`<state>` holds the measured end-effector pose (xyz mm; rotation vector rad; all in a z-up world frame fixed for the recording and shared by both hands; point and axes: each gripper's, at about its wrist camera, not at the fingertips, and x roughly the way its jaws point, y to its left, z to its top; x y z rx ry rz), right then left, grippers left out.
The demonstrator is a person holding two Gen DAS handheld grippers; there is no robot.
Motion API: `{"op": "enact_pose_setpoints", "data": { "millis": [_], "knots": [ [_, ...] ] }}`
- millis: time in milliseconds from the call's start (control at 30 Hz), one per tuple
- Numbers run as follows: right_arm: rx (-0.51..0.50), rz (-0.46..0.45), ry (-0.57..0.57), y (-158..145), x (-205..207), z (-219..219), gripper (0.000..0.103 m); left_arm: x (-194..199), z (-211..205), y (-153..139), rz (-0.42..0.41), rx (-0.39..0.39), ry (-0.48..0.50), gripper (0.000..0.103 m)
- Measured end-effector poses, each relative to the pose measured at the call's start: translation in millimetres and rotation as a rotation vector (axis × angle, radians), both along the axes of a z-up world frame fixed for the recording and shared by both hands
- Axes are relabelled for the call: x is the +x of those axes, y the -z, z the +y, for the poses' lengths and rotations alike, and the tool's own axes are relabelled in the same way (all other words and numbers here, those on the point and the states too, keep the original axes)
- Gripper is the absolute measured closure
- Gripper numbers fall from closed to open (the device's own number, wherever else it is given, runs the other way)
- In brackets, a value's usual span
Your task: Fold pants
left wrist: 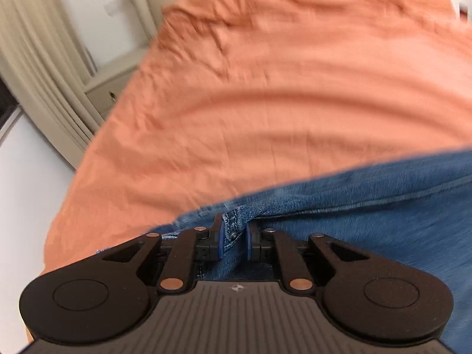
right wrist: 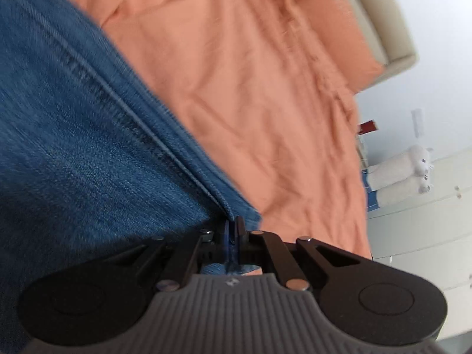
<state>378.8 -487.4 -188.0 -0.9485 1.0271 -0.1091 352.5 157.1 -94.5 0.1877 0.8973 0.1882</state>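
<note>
Left gripper pinches a bunched seam of the jeans; right gripper clamps their edge over the orange sheet.

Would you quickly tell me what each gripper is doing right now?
Left gripper: closed on a thick fold of the jeans.
Right gripper: shut tight on the jeans' edge.

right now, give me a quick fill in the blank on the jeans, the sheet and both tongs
1. The jeans lie on an ____ sheet.
2. Both the left tongs and the right tongs are shut on the ____.
3. In the left wrist view, the denim between the pads shows a small metal ____.
4. In the right wrist view, the white plush toys sit to the ____ of the sheet.

Missing words: orange; jeans; rivet; right
</note>
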Motion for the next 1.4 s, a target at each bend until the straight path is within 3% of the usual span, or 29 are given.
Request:
{"op": "enact_pose_setpoints", "data": {
  "millis": [100, 200, 533, 633, 767, 833, 867, 900, 933, 967, 1000, 1100, 1200, 1400],
  "knots": [
    [0.013, -0.053, 0.009, -28.7, -8.7, 1.0, 0.103, -5.9, 0.6, -27.4, -0.050, -0.018, -0.022, 0.088],
    [0.041, -0.069, 0.044, -37.6, 2.1, -2.8, 0.103, 12.0, -1.9, -27.8, -0.041, 0.000, -0.009, 0.088],
    [0.017, 0.029, 0.089, 33.8, 47.6, 9.9, 0.103, 68.0, -0.4, 40.1, 0.059, 0.039, -0.033, 0.087],
    [0.027, 0.037, 0.110, 43.1, 54.2, 7.6, 0.103, 71.7, 6.7, 48.2, 0.068, 0.002, -0.060, 0.080],
    [0.036, 0.032, 0.124, 45.6, 57.2, 7.5, 0.103, 69.0, 4.6, 50.1, 0.071, 0.027, -0.029, 0.078],
    [0.044, 0.025, 0.137, 43.4, 57.0, 7.6, 0.099, 66.8, 3.2, 47.7, 0.071, 0.023, -0.014, 0.068],
    [0.052, 0.014, 0.144, 39.9, 56.3, 8.5, 0.094, 64.5, 3.6, 44.9, 0.064, -0.003, -0.005, 0.048],
    [0.060, 0.000, 0.149, 34.2, 55.6, 10.1, 0.075, 61.2, 3.5, 40.6, 0.050, -0.033, 0.007, 0.021],
    [0.069, -0.023, 0.152, 27.9, 52.2, 12.8, 0.053, 57.4, 2.4, 35.7, 0.026, -0.034, 0.006, 0.009],
    [0.085, -0.043, 0.154, 20.1, 47.4, 15.3, 0.045, 53.4, 0.8, 30.8, -0.005, -0.020, 0.003, 0.004],
    [0.112, -0.053, 0.157, 12.7, 42.8, 17.8, 0.041, 50.4, -0.5, 25.8, -0.020, -0.010, 0.011, 0.004],
    [0.175, -0.067, 0.198, -5.4, 28.8, 23.8, 0.041, 41.3, 1.5, 9.8, -0.020, -0.036, 0.010, 0.009],
    [0.283, -0.084, 0.250, -26.8, 5.3, 25.9, 0.041, 20.0, 9.6, -7.0, -0.030, -0.099, -0.009, 0.013],
    [0.609, -0.145, 0.454, -65.2, -61.9, -7.7, 0.046, -41.4, 44.2, -16.2, -0.022, -0.230, -0.099, 0.022]
  ]
}}
